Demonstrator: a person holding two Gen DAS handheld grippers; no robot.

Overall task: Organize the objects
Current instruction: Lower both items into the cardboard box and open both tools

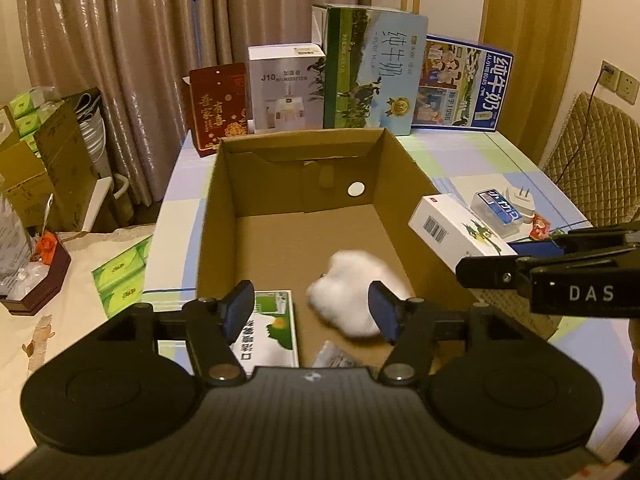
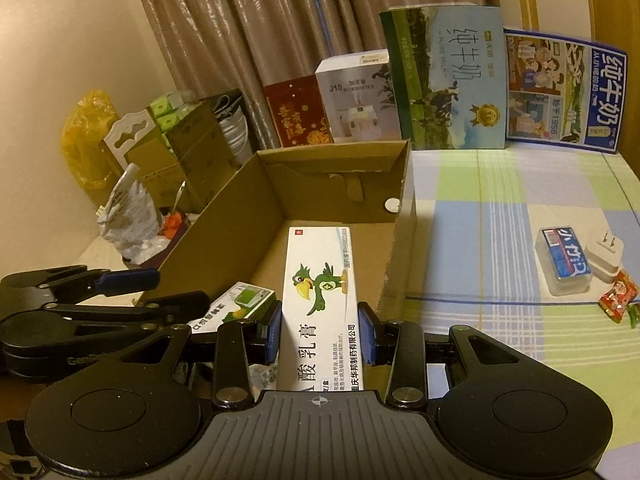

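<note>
An open cardboard box (image 1: 224,200) stands on the checked tablecloth. My left gripper (image 1: 312,312) hangs open over its near end. Just beyond its fingers a white fluffy ball (image 1: 352,300) shows blurred above the box floor, and neither pad touches it. A small green-and-white carton (image 1: 276,328) and a packet (image 1: 336,354) lie on the floor of the box. My right gripper (image 2: 320,332) is shut on a long white ointment carton with a green parrot (image 2: 320,300), held over the box's right wall (image 2: 400,240). The same carton (image 1: 452,232) shows at the right of the left wrist view.
On the cloth right of the box lie a clear case with a blue label (image 2: 564,264), a white plug adapter (image 2: 604,256) and a red sweet wrapper (image 2: 618,296). Milk cartons (image 2: 452,80), a humidifier box (image 2: 356,96) and a red box (image 2: 298,116) line the back edge.
</note>
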